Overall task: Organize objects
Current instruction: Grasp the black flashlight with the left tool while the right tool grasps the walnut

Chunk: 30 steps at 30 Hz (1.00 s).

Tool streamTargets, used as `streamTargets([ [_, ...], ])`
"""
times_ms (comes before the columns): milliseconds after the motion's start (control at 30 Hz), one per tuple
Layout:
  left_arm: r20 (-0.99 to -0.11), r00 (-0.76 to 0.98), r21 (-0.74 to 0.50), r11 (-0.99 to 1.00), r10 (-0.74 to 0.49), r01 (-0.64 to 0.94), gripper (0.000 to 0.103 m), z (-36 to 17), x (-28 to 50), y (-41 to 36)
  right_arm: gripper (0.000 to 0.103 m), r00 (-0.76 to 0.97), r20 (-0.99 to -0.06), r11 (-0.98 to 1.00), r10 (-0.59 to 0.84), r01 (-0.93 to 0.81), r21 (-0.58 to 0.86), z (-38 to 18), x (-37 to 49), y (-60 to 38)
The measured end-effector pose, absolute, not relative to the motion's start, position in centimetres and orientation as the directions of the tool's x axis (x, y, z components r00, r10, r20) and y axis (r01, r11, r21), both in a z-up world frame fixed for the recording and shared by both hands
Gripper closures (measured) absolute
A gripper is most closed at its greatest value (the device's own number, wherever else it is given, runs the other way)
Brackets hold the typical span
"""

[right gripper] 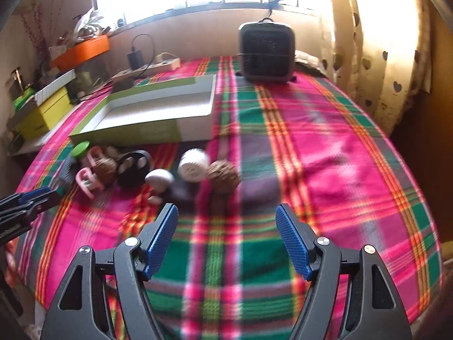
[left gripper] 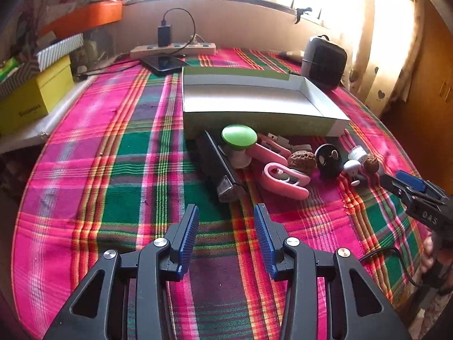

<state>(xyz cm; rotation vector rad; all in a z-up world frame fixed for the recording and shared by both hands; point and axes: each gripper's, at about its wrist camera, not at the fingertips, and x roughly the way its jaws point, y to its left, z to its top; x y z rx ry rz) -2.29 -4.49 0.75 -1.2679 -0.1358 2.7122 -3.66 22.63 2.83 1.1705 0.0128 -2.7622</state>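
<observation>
Bright window behind, plaid cloth (left gripper: pixel 113 170) over the counter. Shallow open box (left gripper: pixel 254 102) lies ahead of the left claw (left gripper: pixel 226 212), nothing in it. Clutter strung along the box's near wall: green-capped piece (left gripper: pixel 239 137), pink clip (left gripper: pixel 286 181), black round piece (left gripper: pixel 328 160), walnut (right gripper: pixel 222 177) and white spool (right gripper: pixel 194 164) just ahead of the right claw (right gripper: pixel 226 212). Both claws spread apart, gripping nothing, hanging above the cloth. Small dark heater (right gripper: pixel 266 53) far beyond the right claw
</observation>
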Motion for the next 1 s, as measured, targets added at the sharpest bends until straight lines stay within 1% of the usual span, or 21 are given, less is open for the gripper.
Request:
streamTargets([
  [133,-0.764,-0.615,-0.188,-0.979,0.194,-0.076,0.065,0.7,-3.2,-5.1,0.038,-0.677,-0.725,-0.99,-0.125,0.134,0.046,2.9,-4.8,23.1],
  [233,-0.762,-0.622,-0.175,-0.982,0.181,-0.072,0.065,0.8,-4.0,-5.0,0.04,-0.673,-0.729,-0.989,-0.126,0.139,0.043,2.9,-5.6,23.3],
  [333,-0.758,-0.621,-0.21,-0.976,0.199,-0.057,0.065,0.8,-4.8,-5.5,0.046,-0.656,-0.742,-0.988,-0.138,0.147,0.054,2.6,-6.4,23.4],
  [467,-0.773,-0.607,-0.216,-0.976,0.183,-0.02,0.065,0.5,-6.0,-5.8,0.046,-0.647,-0.748,-0.985,-0.146,0.164,0.051,2.5,-6.9,23.1],
  [533,-0.766,-0.617,-0.221,-0.975,0.18,-0.011,0.065,0.7,-6.2,-6.0,0.046,-0.641,-0.754,-0.984,-0.144,0.17,0.043,2.5,-7.1,22.9],
  [667,-0.784,-0.602,-0.185,-0.983,0.149,-0.001,0.065,0.5,-6.9,-5.9,0.046,-0.63,-0.763,-0.984,-0.144,0.174,0.042,2.3,-7.6,22.8],
  [800,-0.79,-0.597,-0.172,-0.985,0.139,-0.003,0.065,0.3,-7.5,-6.0,0.055,-0.621,-0.768,-0.983,-0.155,0.175,0.057,2.0,-8.2,22.8],
  [933,-0.788,-0.601,-0.17,-0.985,0.135,0.001,0.065,0.3,-7.8,-6.2,0.056,-0.614,-0.773,-0.982,-0.16,0.177,0.062,1.9,-8.5,22.7],
  [1000,-0.786,-0.604,-0.166,-0.986,0.132,-0.001,0.065,0.2,-7.8,-6.3,0.063,-0.616,-0.772,-0.982,-0.155,0.182,0.053,2.0,-8.5,22.5],
])
